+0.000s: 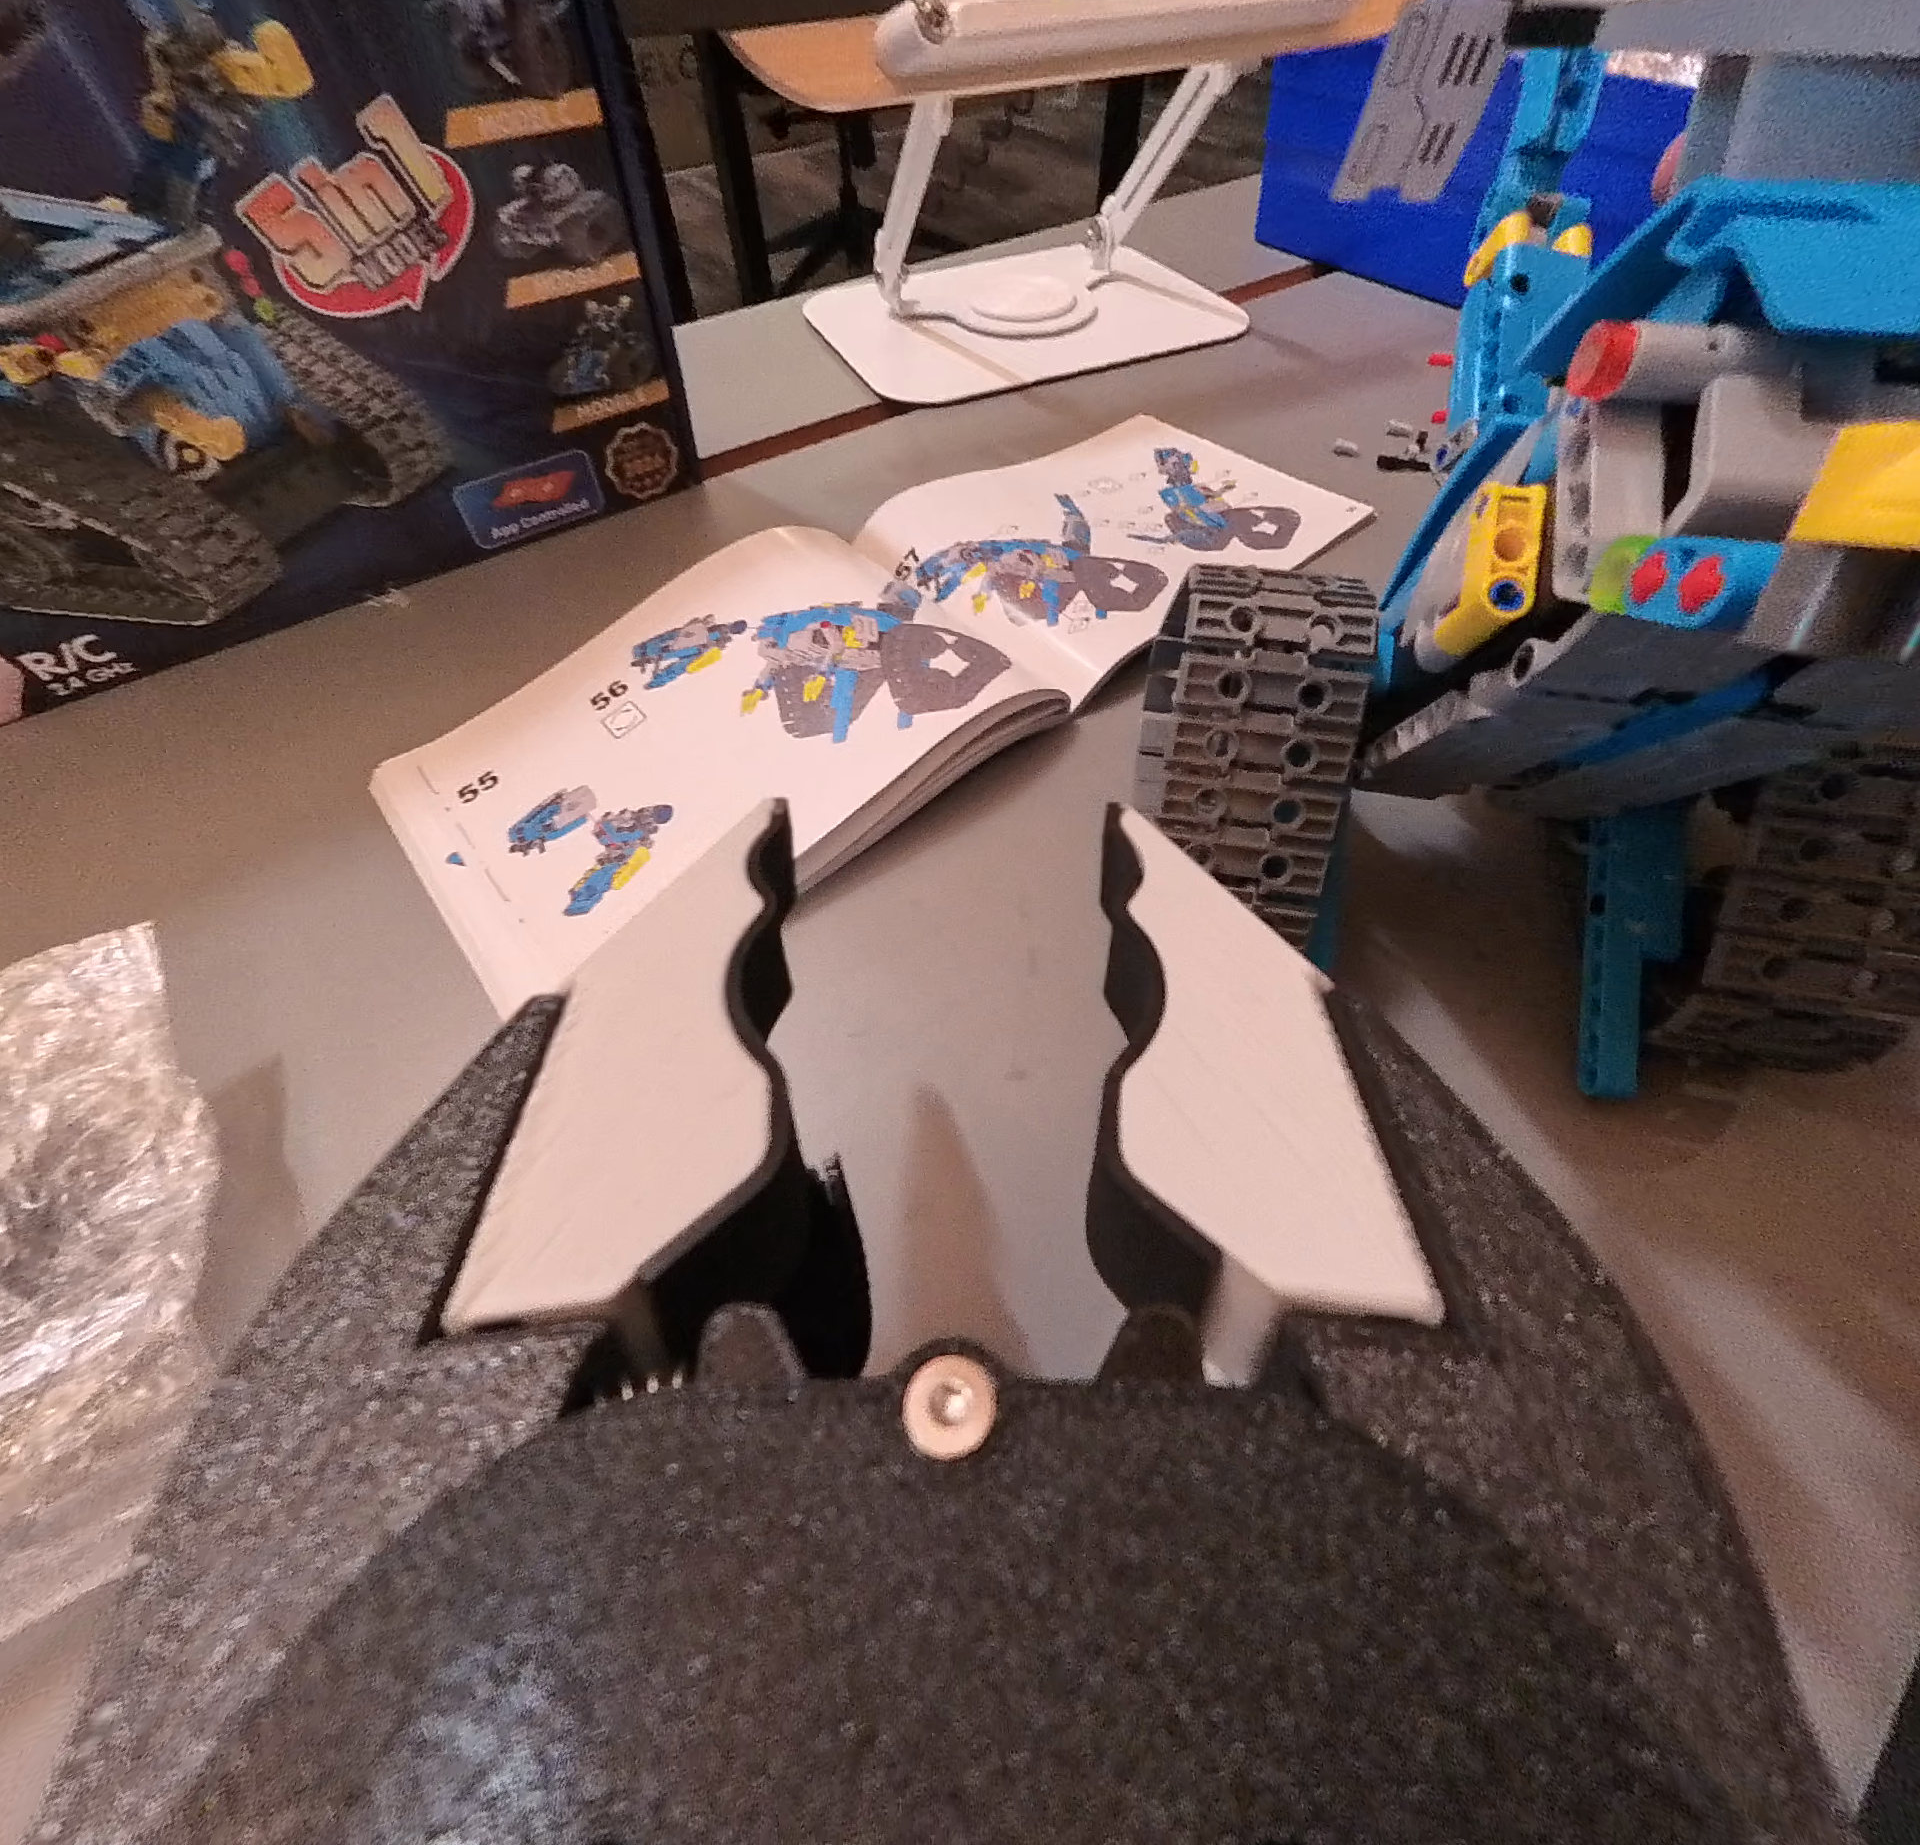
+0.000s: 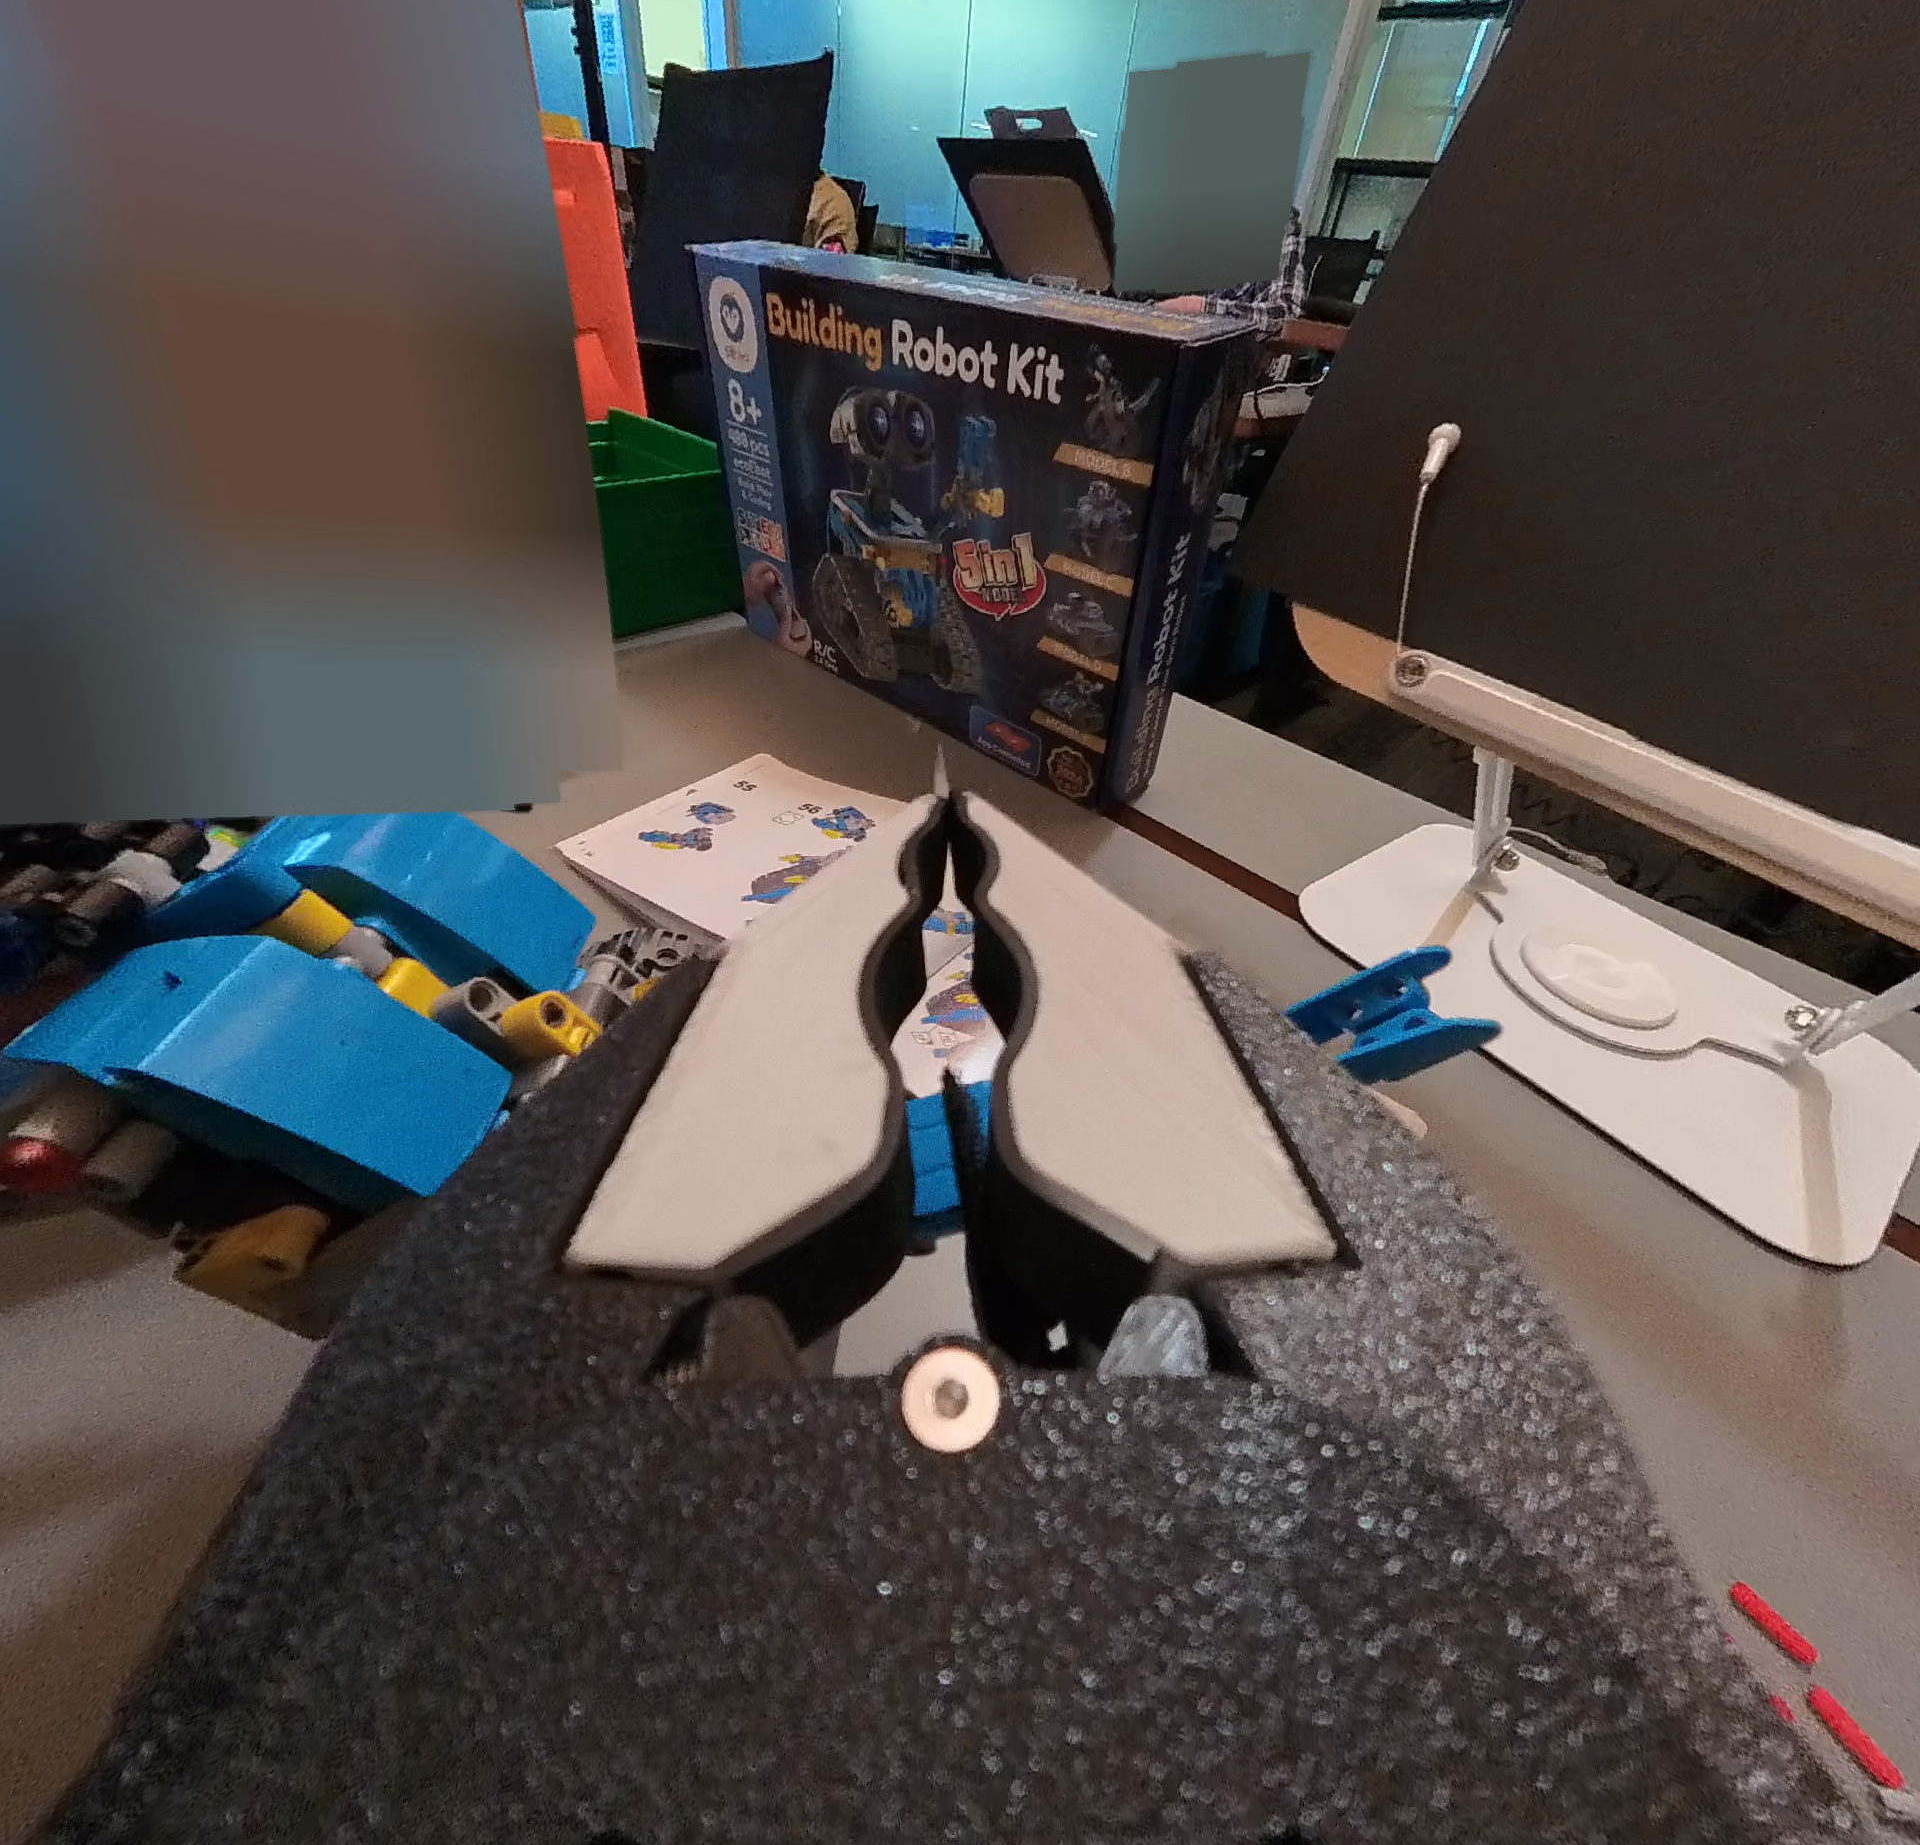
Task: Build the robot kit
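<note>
My left gripper [image 1: 945,819] is open and empty, low over the grey table [image 1: 935,964]. Just ahead of it lies an open instruction booklet [image 1: 831,673]. A blue, grey and yellow brick robot on grey tracks [image 1: 1662,569] stands close at its right, one track [image 1: 1257,735] near the right fingertip. My right gripper [image 2: 951,824] has its jaws together at the tips. A blue brick piece [image 2: 930,1141] shows through the gap near the finger bases; I cannot tell whether it is gripped. Another small blue piece [image 2: 1392,1011] shows just right of the fingers. The robot's blue arms [image 2: 291,1026] lie at the left.
The kit's dark box [image 2: 966,507] stands at the back of the table, also in the left wrist view [image 1: 312,268]. A white stand [image 2: 1621,1016] holding a dark panel is at the right. A crumpled clear bag [image 1: 83,1172] lies at the left. Small red pins [image 2: 1808,1670] lie near the right. Spacing between my two grippers at the tips: around 20 cm. Between my left fingertips and the track [image 1: 1257,735] there is roughly 4 cm. To reach the small blue piece [image 2: 1392,1011] in a straight line is about 8 cm for my right fingers, about 25 cm for my left.
</note>
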